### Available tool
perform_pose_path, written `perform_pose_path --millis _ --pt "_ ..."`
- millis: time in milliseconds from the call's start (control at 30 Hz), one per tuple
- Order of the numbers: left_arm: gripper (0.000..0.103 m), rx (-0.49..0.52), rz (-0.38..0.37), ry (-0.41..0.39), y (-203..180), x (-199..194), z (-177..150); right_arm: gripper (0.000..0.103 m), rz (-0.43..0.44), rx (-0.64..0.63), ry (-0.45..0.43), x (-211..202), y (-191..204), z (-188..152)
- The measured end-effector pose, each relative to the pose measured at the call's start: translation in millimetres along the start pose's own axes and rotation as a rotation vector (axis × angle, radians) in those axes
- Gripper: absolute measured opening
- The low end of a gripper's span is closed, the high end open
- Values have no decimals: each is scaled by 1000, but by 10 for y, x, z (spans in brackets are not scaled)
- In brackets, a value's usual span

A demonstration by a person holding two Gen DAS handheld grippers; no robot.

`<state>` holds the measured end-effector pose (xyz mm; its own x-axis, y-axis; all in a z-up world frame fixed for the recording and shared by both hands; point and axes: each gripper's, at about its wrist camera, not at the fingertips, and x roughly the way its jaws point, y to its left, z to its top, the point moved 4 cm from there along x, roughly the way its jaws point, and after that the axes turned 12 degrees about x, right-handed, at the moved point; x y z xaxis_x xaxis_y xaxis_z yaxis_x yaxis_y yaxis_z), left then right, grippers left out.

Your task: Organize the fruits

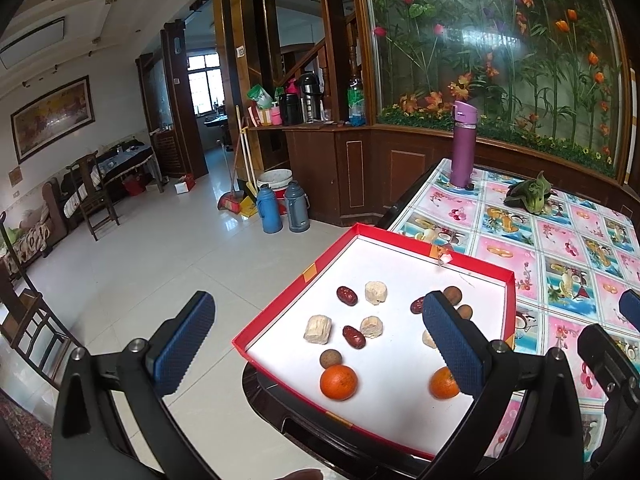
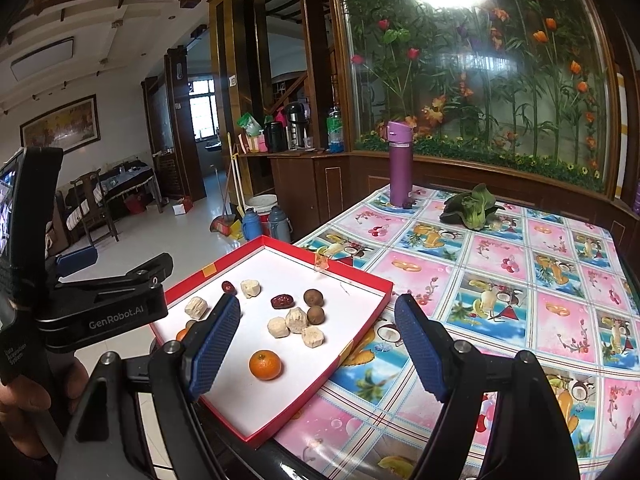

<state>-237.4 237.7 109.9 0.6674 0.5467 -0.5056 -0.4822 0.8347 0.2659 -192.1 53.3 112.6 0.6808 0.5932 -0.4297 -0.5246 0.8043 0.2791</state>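
Observation:
A shallow red tray (image 1: 400,264) (image 2: 352,304) with a white floor lies at the table's near left corner. Loose in it are two oranges (image 1: 338,382) (image 1: 443,382), red dates (image 1: 354,336), pale chunks (image 1: 318,329) and brown longans (image 1: 331,359). My left gripper (image 1: 320,344) hovers open above the tray's near side, its jaws wide apart with nothing between them. My right gripper (image 2: 318,346) is open too and holds nothing. Its left finger is over the tray and its right finger over the tablecloth. One orange (image 2: 265,365) lies just ahead between the fingers. The left gripper's body (image 2: 112,304) shows at the left.
The table (image 1: 560,248) (image 2: 520,280) wears a pink and blue fruit-print cloth. At its far end stand a purple bottle (image 1: 462,144) (image 2: 400,164) and a leafy green vegetable (image 1: 528,198) (image 2: 472,208). Left of the table is tiled floor with flasks, a broom and chairs.

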Motion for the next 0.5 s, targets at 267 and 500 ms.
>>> perform_pose_path --millis 267,500 --pt "103 5 -3 2 17 -23 -15 80 5 -8 0 -12 33 -15" --pt "103 9 -10 1 -5 -55 -44 80 4 -3 -8 -34 26 -9"
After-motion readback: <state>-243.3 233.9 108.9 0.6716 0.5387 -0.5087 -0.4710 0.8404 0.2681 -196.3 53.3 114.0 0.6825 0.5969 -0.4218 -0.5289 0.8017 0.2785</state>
